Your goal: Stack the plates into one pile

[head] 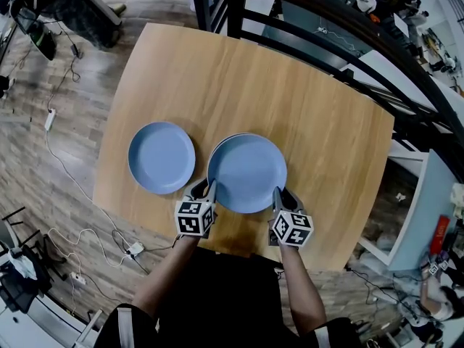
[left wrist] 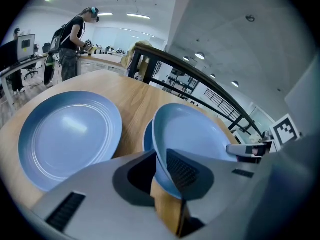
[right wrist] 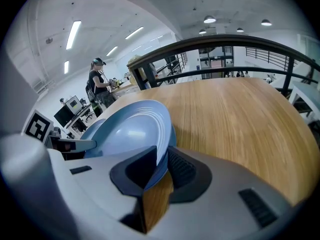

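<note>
In the head view the left gripper (head: 209, 189) and the right gripper (head: 278, 193) each pinch the near rim of the held plate (head: 248, 172), one at its left edge and one at its right; this blue plate sits over a second blue one, the lower plate (head: 217, 148), of which only a thin crescent shows at the upper left; a third, the lone plate (head: 161, 157), lies flat just beside them to the left on the wooden table (head: 304, 93); the person's forearms run down to the bottom of the picture.

In the left gripper view the left gripper (left wrist: 161, 170) has its jaws closed on the rim of the held plate (left wrist: 192, 134), which is tilted; the lower plate (left wrist: 147, 136) peeks out under its left edge, and I cannot tell whether the two touch; the lone plate (left wrist: 70, 134) lies flat to the left; the right gripper (left wrist: 249, 149) shows at the plate's far side; a person (left wrist: 75, 39) stands beyond the table.

In the right gripper view the right gripper (right wrist: 159, 166) likewise clamps the rim of the held plate (right wrist: 132, 129); the left gripper (right wrist: 70, 145) shows at the left; bare table (right wrist: 240, 119) stretches to the right.
</note>
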Demonstrator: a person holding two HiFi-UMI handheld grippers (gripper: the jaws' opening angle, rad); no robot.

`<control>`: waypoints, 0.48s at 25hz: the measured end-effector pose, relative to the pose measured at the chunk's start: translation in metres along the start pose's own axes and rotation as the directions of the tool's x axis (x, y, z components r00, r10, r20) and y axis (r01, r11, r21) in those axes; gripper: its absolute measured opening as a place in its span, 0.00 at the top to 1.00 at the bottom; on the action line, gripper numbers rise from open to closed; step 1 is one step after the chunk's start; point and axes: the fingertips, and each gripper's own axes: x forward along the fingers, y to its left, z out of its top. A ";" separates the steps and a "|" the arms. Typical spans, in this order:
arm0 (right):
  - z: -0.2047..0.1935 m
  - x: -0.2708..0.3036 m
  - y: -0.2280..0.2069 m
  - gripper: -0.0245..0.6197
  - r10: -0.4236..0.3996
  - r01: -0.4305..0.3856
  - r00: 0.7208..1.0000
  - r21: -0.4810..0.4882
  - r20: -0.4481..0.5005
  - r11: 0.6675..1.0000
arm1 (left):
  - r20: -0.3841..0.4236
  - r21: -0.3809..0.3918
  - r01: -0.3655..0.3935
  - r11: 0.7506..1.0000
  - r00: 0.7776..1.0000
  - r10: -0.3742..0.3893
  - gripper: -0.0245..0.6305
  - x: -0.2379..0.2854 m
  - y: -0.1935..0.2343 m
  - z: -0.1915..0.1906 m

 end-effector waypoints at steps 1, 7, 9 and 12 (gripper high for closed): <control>-0.001 0.001 0.000 0.83 -0.001 0.001 1.000 0.001 -0.004 1.000 | -0.007 0.000 0.000 1.000 1.000 0.000 0.85 0.001 0.001 -0.001; -0.007 0.009 -0.004 0.83 -0.003 0.004 1.000 0.008 -0.031 1.000 | -0.035 -0.001 -0.003 1.000 0.999 0.003 0.84 0.009 0.004 -0.006; -0.008 0.011 -0.005 0.83 -0.004 0.005 0.999 0.006 -0.034 1.000 | -0.042 0.000 -0.005 1.000 0.999 0.005 0.84 0.011 0.005 -0.008; -0.009 0.014 -0.004 0.83 -0.005 0.005 0.999 0.001 -0.038 1.000 | -0.048 0.001 -0.012 1.000 0.999 0.012 0.84 0.012 0.007 -0.009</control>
